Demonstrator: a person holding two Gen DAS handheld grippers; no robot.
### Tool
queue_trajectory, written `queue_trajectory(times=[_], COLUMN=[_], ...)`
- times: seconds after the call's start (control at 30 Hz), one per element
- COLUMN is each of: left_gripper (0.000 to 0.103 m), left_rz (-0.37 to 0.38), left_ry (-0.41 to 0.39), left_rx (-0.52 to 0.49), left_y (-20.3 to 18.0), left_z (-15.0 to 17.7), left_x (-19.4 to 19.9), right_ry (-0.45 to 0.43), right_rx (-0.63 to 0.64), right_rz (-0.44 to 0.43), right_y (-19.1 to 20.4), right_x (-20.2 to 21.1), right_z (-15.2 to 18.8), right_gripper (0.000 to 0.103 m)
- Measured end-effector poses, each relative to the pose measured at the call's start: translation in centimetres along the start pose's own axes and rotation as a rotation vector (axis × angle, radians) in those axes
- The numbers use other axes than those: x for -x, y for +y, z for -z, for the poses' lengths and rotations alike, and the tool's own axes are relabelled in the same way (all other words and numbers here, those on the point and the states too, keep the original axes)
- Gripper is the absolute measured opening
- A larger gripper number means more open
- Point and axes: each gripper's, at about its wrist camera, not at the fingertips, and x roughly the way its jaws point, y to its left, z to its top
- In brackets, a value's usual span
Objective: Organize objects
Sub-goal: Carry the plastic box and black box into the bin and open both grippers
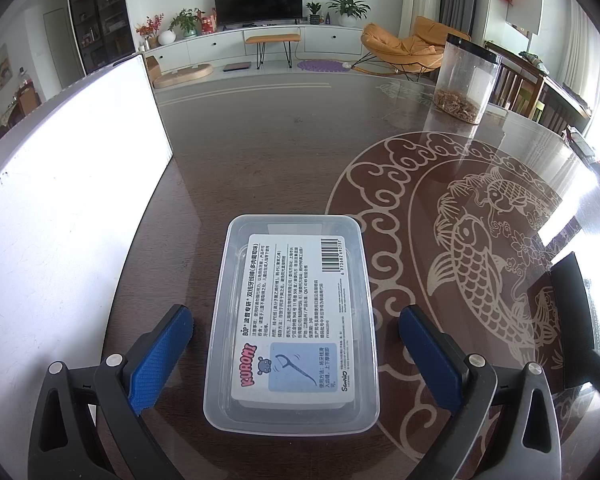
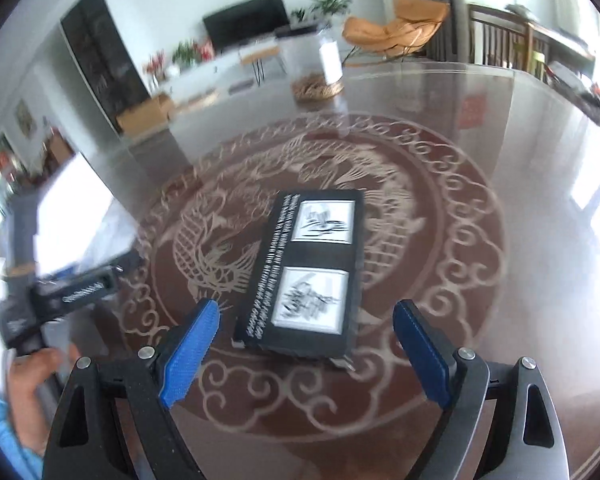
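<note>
The clear plastic box (image 1: 292, 320) sits on the dark glass-topped table (image 1: 260, 152) in the lower middle of the left wrist view, its long axis running away from the camera toward the upper edge of the frame. A white labelled pack (image 1: 294, 316) lies flat inside it, lined up the same way, barcode end farthest up, pink logo end nearest the bottom. The left gripper (image 1: 296, 364) straddles the near half of the box with its blue pads (image 1: 160, 360) standing apart from both long walls, so the jaws are released and grasp nothing.

In the right wrist view, which is blurred, a black box (image 2: 304, 276) with two white picture panels lies on the carved fish medallion (image 2: 204, 248) in the middle of the frame. Its long axis runs up the frame, leaning slightly to the right at the top. The right gripper (image 2: 308, 356) is spread wide just below the near short end; nothing sits between its pads. At lower left a hand (image 2: 32, 392) with a light blue sleeve (image 2: 0, 436) holds the other tool's handle.
</note>
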Motion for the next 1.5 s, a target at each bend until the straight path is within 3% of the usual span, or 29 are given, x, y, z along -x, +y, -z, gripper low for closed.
queue_trajectory(times=[0.17,0.23,0.43,0.47,0.5,0.57,0.73,1.0,1.17,1.27,1.33,1.5], left_gripper=[0.103,0.103,0.103,0.103,0.091,0.062,0.061,0.061,0.061,0.061,0.061,0.061], left_rz=[0.0,0.0,0.015,0.017,0.016,0.022,0.08,0.192,0.289,0.242,0.163,-0.054], left_ry=[0.0,0.0,0.056,0.071,0.075,0.017,-0.008,-0.112,-0.181,-0.238,-0.249,-0.17], left_rx=[0.0,0.0,-0.017,-0.017,-0.019,-0.029,-0.006,0.032,0.11,0.13,0.151,0.256], left_y=[0.0,0.0,-0.2,-0.2,-0.2,-0.5,-0.1,0.4,4.7,8.9,12.7,22.1], left_z=[0.0,0.0,-0.6,-0.8,-0.9,-0.5,1.4,5.0,4.9,5.0,5.3,7.8], left_x=[0.0,0.0,-0.4,-0.5,-0.5,0.5,2.2,10.0,16.9,20.6,22.1,21.8], right_ry=[0.059,0.08,0.152,0.156,0.14,0.169,0.154,0.124,0.093,0.054,0.036,0.056], right_rx=[0.082,0.103,0.147,0.143,0.149,0.118,0.069,0.044,0.059,0.134,0.195,0.367], right_rz=[0.111,0.116,0.126,0.126,0.148,0.122,0.041,-0.086,-0.191,-0.282,-0.358,-0.519], right_y=[1.7,2.2,1.9,1.9,1.9,1.4,0.8,2.4,6.4,11.6,16.0,28.0], right_x=[-2.5,-3.1,-4.0,-4.1,-3.6,-3.1,-0.4,3.9,6.9,9.5,11.0,12.2], right_z=[-0.4,-0.7,-1.5,-1.9,-2.2,-2.8,-1.8,0.5,0.3,-0.7,-1.1,-0.8], right_gripper=[0.095,0.103,0.102,0.08,0.064,0.059,0.059,0.059,0.059,0.059,0.059,0.059])
